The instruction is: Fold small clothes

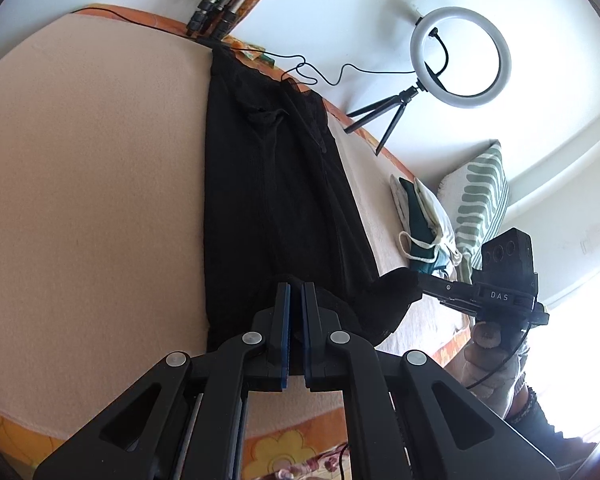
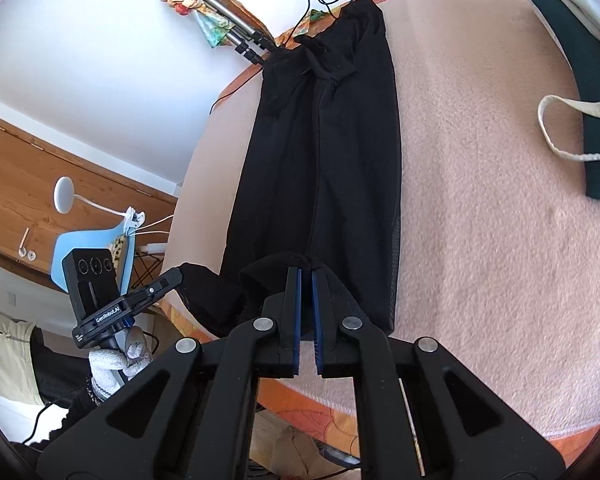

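From the left wrist, the left gripper (image 1: 295,286) pinches the near edge of the long black cloth (image 1: 268,184), thin and soft, stretched along the fuzzy pink blanket (image 1: 88,184). From the right wrist, the right gripper (image 2: 305,274) pinches the same cloth's (image 2: 320,152) near edge, lifted up and crumpled.

The garment (image 1: 276,200) is plain black; the blanket (image 1: 92,200) pale peach; the bed sheet (image 1: 284,450) orange with yellow flowers; the cushion (image 1: 482,208) white with green wavy stripes; the ring light (image 1: 460,56) white.
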Action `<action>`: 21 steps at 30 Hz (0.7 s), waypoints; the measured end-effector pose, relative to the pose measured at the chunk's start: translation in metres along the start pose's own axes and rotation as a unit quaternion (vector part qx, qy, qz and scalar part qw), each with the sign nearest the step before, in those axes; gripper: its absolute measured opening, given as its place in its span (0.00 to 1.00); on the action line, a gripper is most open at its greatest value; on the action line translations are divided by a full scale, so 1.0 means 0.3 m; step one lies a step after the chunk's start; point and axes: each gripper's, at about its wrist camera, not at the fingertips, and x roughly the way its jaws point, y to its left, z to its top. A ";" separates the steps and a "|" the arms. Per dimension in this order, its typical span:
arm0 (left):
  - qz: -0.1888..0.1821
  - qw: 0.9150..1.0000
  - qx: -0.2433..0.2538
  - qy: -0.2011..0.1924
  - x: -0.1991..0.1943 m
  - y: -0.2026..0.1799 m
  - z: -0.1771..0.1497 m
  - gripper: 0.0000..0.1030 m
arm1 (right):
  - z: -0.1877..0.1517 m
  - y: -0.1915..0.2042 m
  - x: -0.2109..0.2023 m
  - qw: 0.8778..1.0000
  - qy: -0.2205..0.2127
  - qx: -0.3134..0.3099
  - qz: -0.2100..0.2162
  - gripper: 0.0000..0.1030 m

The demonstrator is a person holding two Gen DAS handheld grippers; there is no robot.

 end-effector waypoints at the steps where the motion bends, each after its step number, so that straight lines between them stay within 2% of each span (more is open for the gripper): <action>1: 0.004 1.000 0.001 0.000 0.013 0.003 0.020 0.03 | 0.019 -0.009 0.015 1.000 0.001 0.007 0.000 0.06; 8: 0.019 1.000 -0.010 -0.003 0.102 0.055 0.103 0.03 | 0.120 -0.080 0.095 0.999 0.004 0.051 -0.010 0.06; 11: 0.036 0.999 -0.008 -0.003 0.119 0.075 0.121 0.03 | 0.137 -0.112 0.116 0.997 0.011 0.073 0.003 0.06; 13: 0.046 0.999 -0.014 0.001 0.117 0.092 0.137 0.08 | 0.147 -0.126 0.115 0.997 0.011 0.078 -0.006 0.07; 15: 0.050 0.999 -0.012 -0.014 0.086 0.103 0.150 0.17 | 0.161 -0.136 0.102 0.997 0.004 0.074 -0.005 0.11; 17: 0.054 0.998 0.003 -0.029 0.047 0.105 0.155 0.24 | 0.163 -0.137 0.068 0.998 -0.014 0.056 -0.011 0.16; 21: 0.045 0.997 0.054 -0.017 0.018 0.093 0.128 0.24 | 0.145 -0.075 0.032 0.997 -0.030 -0.037 -0.052 0.18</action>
